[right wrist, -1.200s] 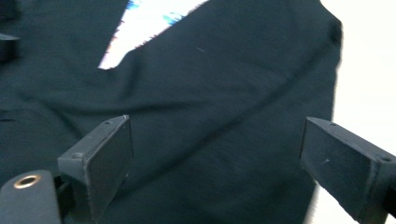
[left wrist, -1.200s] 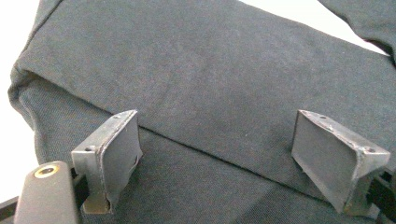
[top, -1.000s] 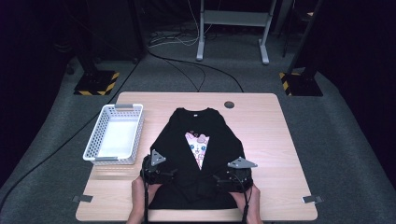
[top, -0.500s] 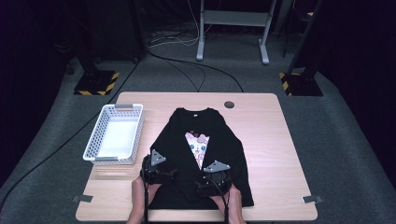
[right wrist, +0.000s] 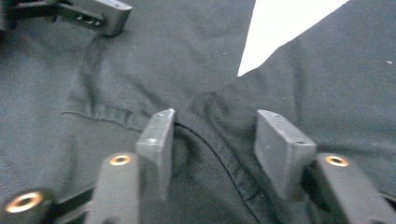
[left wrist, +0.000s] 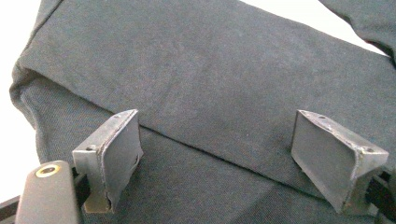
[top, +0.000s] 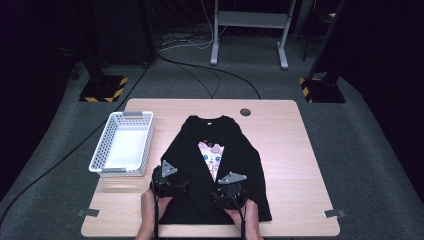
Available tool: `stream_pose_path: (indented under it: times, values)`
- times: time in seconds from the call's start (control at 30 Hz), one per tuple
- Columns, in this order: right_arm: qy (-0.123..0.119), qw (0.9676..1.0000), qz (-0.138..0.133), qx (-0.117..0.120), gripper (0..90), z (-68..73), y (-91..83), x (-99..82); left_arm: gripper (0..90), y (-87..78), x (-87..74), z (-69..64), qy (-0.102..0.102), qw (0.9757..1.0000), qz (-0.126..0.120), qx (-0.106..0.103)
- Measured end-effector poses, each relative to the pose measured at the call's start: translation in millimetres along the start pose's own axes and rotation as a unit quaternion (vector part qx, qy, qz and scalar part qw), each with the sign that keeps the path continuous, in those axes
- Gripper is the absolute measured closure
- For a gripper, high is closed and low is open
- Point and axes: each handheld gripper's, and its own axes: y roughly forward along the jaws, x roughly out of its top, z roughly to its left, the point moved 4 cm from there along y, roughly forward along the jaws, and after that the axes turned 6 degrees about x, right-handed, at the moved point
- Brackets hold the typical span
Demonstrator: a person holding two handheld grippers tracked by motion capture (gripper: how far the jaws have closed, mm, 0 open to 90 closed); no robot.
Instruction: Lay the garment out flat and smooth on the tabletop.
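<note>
A black long-sleeved shirt [top: 240,160] lies flat on the wooden table [top: 285,135], sleeves folded in over a cartoon print [top: 212,154]. My left gripper [top: 169,186] rests over the shirt's near left part, and its jaws [left wrist: 215,116] stand wide apart above flat cloth [left wrist: 196,60], open. My right gripper [top: 227,194] is over the near middle. Its jaws [right wrist: 215,116] have just been closing and straddle a raised fold of the cloth [right wrist: 210,140], with a gap still at one pad. The left gripper [right wrist: 93,11] shows at the top left of the right gripper view.
A white plastic basket [top: 100,150] stands on the table's left side, close beside the shirt. A round hole [top: 245,112] is near the table's far edge. Bare wood lies to the right of the shirt. Stands and cables are on the floor beyond.
My right gripper has moved left, from the shirt's near right part toward its middle, and its jaws have narrowed around a fold. The left gripper has stayed put.
</note>
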Motion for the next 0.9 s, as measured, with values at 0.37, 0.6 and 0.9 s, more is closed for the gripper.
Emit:
stream_pose_path:
  times: [0.37,0.6,0.9]
  values:
    - [-0.018,0.9996,-0.014,-0.017,74.5,1.6,-4.1,0.4,16.3,-0.1,0.0,0.2,0.0,1.0,0.0,0.0]
    - [-0.015,0.9989,-0.032,-0.03,79.5,-4.9,-14.8,1.4,16.3,0.0,0.0,0.1,-0.001,1.0,0.0,0.0]
    - [-0.01,0.9983,-0.043,-0.037,79.3,-11.5,-23.9,5.5,16.4,0.0,0.0,0.2,-0.002,1.0,0.0,0.0]
